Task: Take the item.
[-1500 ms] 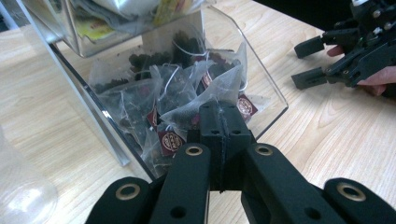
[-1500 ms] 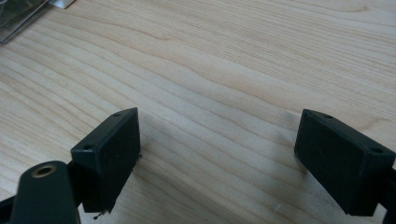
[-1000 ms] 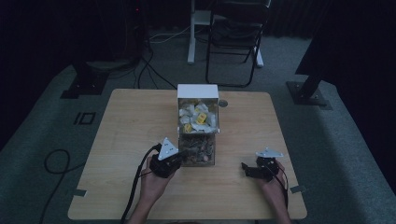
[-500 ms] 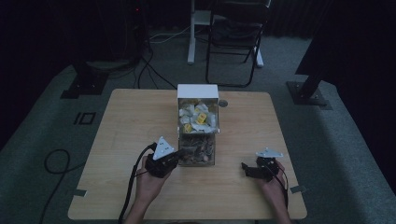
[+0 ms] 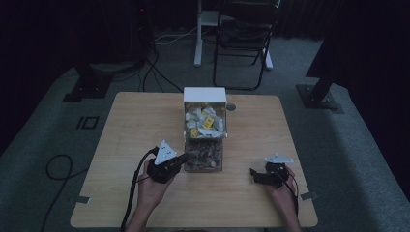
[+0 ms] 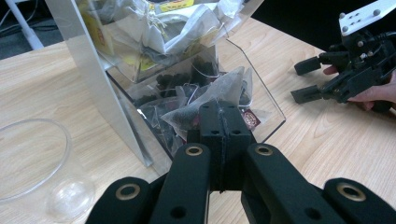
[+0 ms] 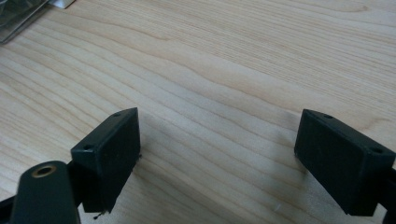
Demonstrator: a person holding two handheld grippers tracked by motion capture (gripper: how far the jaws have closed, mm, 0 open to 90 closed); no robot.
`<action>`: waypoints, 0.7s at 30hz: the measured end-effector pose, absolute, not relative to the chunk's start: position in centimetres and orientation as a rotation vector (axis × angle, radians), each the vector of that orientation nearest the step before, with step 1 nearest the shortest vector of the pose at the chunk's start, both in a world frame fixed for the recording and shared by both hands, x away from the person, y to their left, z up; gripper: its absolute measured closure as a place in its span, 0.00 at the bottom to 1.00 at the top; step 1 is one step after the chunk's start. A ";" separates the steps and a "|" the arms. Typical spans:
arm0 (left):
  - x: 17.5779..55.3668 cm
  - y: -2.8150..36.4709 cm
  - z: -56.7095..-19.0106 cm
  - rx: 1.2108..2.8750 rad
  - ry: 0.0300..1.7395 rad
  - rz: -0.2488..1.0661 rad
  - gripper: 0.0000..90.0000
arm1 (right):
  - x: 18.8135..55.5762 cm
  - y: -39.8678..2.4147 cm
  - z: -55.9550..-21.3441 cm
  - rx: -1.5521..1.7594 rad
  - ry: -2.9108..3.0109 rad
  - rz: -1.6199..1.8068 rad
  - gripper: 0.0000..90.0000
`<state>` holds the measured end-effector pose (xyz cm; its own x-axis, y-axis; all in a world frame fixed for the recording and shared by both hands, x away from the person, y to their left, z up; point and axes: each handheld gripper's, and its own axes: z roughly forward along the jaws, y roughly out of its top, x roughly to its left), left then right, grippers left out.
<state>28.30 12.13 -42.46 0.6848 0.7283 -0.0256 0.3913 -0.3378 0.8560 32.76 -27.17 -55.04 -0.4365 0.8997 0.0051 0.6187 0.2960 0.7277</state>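
Overhead, the left gripper point(image 5: 180, 159) sits at the near-left corner of a clear box point(image 5: 204, 145) of tea bags on the table point(image 5: 125, 125); the right gripper point(image 5: 255, 175) lies well to the box's right, by the near edge.

Along the left gripper point(image 6: 224, 116), the jaws are pressed together at the box's point(image 6: 261, 100) open lower bin, against a mesh tea bag point(image 6: 210, 105); whether they pinch it is unclear. A clear cup point(image 6: 32, 163) lies to the left.

Along the right gripper point(image 7: 217, 149), the jaws stand spread wide over bare wood.
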 end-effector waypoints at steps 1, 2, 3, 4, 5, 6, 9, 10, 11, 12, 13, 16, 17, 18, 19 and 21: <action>28.3 12.2 -42.4 1.964 0.866 0.456 1.00 | 32.8 -27.2 -55.0 1.358 2.164 0.938 0.16; 28.3 12.2 -42.4 1.963 0.866 0.457 1.00 | 32.8 -27.2 -55.0 1.359 2.164 0.938 0.16; 28.3 12.2 -42.4 1.962 0.866 0.457 1.00 | 32.8 -27.2 -55.0 1.359 2.164 0.938 0.16; 28.3 12.3 -42.4 1.958 0.869 0.457 1.00 | 32.8 -27.2 -55.0 1.359 2.164 0.938 0.16; 28.3 12.3 -42.3 1.957 0.871 0.459 1.00 | 32.8 -27.2 -55.0 1.358 2.164 0.938 0.16; 28.3 12.4 -42.3 1.958 0.869 0.458 1.00 | 32.8 -27.2 -55.0 1.359 2.164 0.938 0.16; 28.3 12.5 -42.2 1.959 0.870 0.459 1.00 | 32.8 -27.2 -55.0 1.359 2.164 0.938 0.16; 28.3 12.6 -42.2 1.956 0.872 0.459 1.00 | 32.8 -27.2 -55.0 1.359 2.164 0.938 0.16; 28.4 12.6 -42.2 1.955 0.873 0.459 1.00 | 32.8 -27.2 -55.0 1.358 2.164 0.938 0.16; 28.4 12.7 -42.2 1.954 0.875 0.460 1.00 | 32.8 -27.2 -55.0 1.359 2.164 0.938 0.16; 28.4 12.8 -42.1 1.954 0.876 0.461 1.00 | 32.8 -27.2 -55.0 1.359 2.164 0.938 0.16; 28.5 13.0 -42.1 1.950 0.881 0.462 1.00 | 32.8 -27.2 -55.0 1.359 2.164 0.938 0.16; 28.5 13.1 -42.1 1.949 0.884 0.462 1.00 | 32.8 -27.2 -55.0 1.359 2.164 0.938 0.16; 28.5 13.2 -42.1 1.946 0.887 0.461 1.00 | 32.8 -27.2 -55.0 1.358 2.164 0.938 0.16; 28.5 13.2 -42.1 1.943 0.890 0.463 1.00 | 32.8 -27.2 -55.0 1.358 2.164 0.938 0.16; 28.5 13.4 -42.1 1.944 0.891 0.465 1.00 | 32.8 -27.2 -55.0 1.358 2.164 0.938 0.16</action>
<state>28.54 13.40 -42.08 0.6670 0.7443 -0.0342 0.3980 -0.3170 0.8609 32.76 -27.18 -55.04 -0.4367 0.8996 0.0050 0.6188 0.2964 0.7275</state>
